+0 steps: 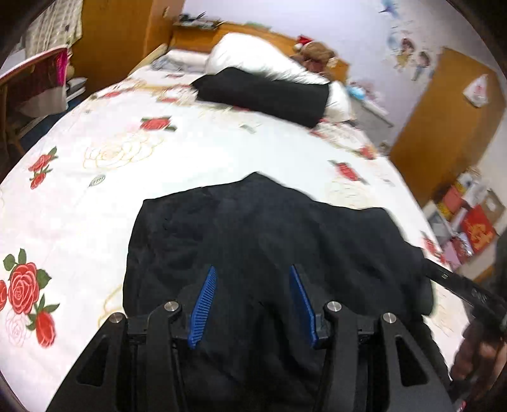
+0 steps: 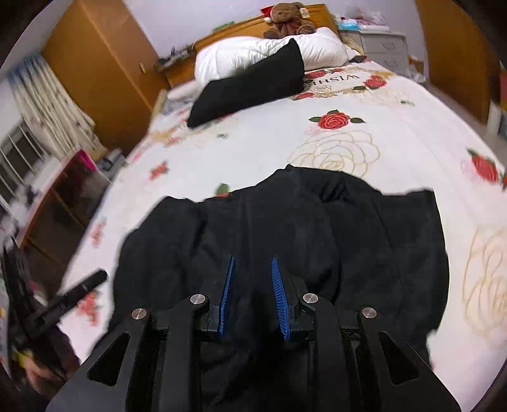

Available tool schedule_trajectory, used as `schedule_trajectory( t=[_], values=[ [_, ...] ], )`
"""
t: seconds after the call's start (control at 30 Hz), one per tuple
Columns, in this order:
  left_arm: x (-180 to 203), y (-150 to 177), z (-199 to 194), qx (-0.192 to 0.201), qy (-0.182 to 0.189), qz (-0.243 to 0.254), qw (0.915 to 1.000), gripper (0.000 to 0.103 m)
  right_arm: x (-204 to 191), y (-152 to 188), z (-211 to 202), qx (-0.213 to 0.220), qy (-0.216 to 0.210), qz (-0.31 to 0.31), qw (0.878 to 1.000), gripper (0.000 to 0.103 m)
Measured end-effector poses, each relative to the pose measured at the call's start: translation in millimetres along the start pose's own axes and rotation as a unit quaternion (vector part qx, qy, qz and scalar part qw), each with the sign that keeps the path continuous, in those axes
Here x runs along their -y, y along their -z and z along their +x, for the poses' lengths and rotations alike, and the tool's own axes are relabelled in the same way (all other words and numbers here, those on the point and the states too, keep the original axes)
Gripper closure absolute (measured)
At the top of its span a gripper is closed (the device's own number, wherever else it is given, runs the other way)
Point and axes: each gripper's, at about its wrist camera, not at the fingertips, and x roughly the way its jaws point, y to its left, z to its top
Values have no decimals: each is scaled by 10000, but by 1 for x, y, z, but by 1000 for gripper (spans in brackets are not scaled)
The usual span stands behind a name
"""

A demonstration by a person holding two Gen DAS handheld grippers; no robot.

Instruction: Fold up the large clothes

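A large black garment [image 1: 269, 241] lies bunched on the near part of the rose-printed bed sheet [image 1: 95, 133]. It also shows in the right wrist view [image 2: 301, 222]. My left gripper [image 1: 253, 272] hovers over the garment's near part, its blue pads wide apart and nothing between them. My right gripper [image 2: 253, 263] is over the same garment with a narrower gap between its pads, also empty. Each gripper shows at the edge of the other's view: the right one [image 1: 459, 285] and the left one [image 2: 73, 294].
A folded black item [image 1: 263, 95] leans on a white pillow [image 1: 253, 54] at the head of the bed, with a teddy bear [image 2: 288, 19] behind. Wooden wardrobes [image 2: 95, 63], a shelf [image 2: 57, 206] and a cluttered floor corner [image 1: 465, 218] surround the bed.
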Motion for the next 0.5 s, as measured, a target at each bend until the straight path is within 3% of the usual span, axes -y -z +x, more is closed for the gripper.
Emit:
schedule_trajectory(
  t=[0.1, 0.17, 0.3, 0.5],
  values=[
    [-11, 12, 46, -432, -317, -156, 9984, 52, 13, 3, 37, -319, 462, -71, 9984, 78],
    [-21, 31, 61, -490, -179, -295, 9982, 51, 31, 9, 52, -461, 520, -19, 9976, 82],
    [-16, 52, 59, -247, -231, -168, 9993, 50, 41, 24, 62, -279, 581, -246, 9976, 83],
    [-10, 39, 46, -479, -311, -111, 9983, 54, 28, 14, 41, -296, 689, -140, 9971, 83]
  ],
)
